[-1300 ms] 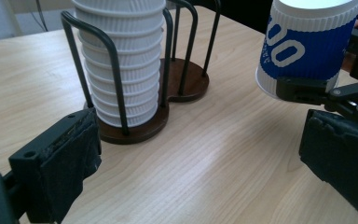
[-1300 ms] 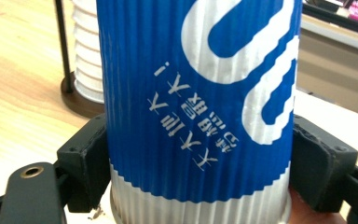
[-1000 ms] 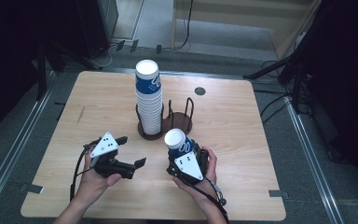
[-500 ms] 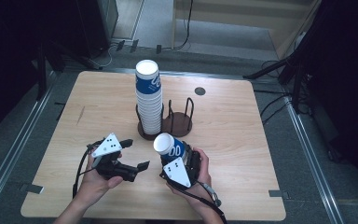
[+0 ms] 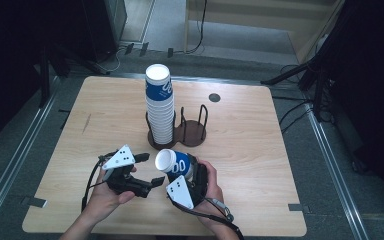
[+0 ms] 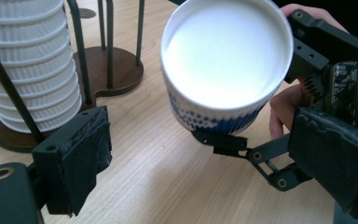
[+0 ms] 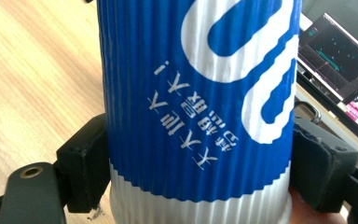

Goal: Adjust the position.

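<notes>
My right claw [image 5: 180, 167] covers the lower part of the blue paper cup [image 5: 174, 162] it's pinching, tipped sideways above the tabletop [image 5: 280, 150], mouth facing my left claw [image 5: 149, 170]. That one's spread, jaws just been closing, nothing between them. One stack of cups [image 5: 160, 107] on one holder [image 5: 192, 132].

This looks like a lab or test room, not a home. A plain wooden worktop [image 5: 280, 150] stands on a grey floor [image 5: 340, 165] with metal rails [image 5: 330, 155]. Black stands [image 5: 300, 75] and loose cables [image 5: 200, 30] sit behind it. A screen [image 7: 340, 60] glows nearby.
</notes>
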{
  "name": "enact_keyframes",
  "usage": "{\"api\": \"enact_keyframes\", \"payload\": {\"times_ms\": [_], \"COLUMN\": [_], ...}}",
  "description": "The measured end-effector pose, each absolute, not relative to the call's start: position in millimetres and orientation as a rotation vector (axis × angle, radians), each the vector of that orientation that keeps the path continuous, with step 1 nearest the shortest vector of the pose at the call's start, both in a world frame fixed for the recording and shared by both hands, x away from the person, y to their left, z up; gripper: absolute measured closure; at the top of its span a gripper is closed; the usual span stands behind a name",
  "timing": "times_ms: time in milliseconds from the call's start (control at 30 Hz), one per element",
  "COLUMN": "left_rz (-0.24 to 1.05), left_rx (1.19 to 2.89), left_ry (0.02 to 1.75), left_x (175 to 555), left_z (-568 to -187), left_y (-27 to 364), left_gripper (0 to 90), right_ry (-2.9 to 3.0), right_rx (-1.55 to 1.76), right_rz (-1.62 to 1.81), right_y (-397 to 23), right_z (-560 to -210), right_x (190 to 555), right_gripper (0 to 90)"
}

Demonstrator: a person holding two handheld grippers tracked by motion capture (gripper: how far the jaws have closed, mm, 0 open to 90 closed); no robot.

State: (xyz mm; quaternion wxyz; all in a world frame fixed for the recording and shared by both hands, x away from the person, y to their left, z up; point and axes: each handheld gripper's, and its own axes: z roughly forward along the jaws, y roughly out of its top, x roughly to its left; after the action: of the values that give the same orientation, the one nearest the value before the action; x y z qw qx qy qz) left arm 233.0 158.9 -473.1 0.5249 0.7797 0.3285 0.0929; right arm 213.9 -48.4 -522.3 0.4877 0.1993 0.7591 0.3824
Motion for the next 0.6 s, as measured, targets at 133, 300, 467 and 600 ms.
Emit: {"api": "enact_keyframes", "payload": {"times_ms": [133, 300, 467, 600], "left_rz": [0.218, 0.211, 0.198, 0.191], "left_rx": [1.865, 1.854, 1.852, 1.847], "left_ry": [0.779, 0.767, 0.761, 0.754], "left_x": [232.0, 229.7, 229.7, 228.8], "left_z": [-472.2, -469.7, -469.4, -468.6], "left_y": [158.6, 158.2, 158.3, 157.2], "left_gripper": [7.7, 13.7, 14.0, 14.4], "right_ry": [1.851, 1.851, 1.836, 1.844], "right_rx": [0.441, 0.395, 0.345, 0.31], "right_rz": [0.917, 0.91, 0.889, 0.878], "right_y": [-46.4, -43.6, -42.7, -41.0], "right_z": [-523.9, -524.2, -521.8, -521.7], "right_x": [211.6, 208.8, 206.1, 204.1], "right_gripper": [17.8, 17.7, 17.8, 17.7]}}
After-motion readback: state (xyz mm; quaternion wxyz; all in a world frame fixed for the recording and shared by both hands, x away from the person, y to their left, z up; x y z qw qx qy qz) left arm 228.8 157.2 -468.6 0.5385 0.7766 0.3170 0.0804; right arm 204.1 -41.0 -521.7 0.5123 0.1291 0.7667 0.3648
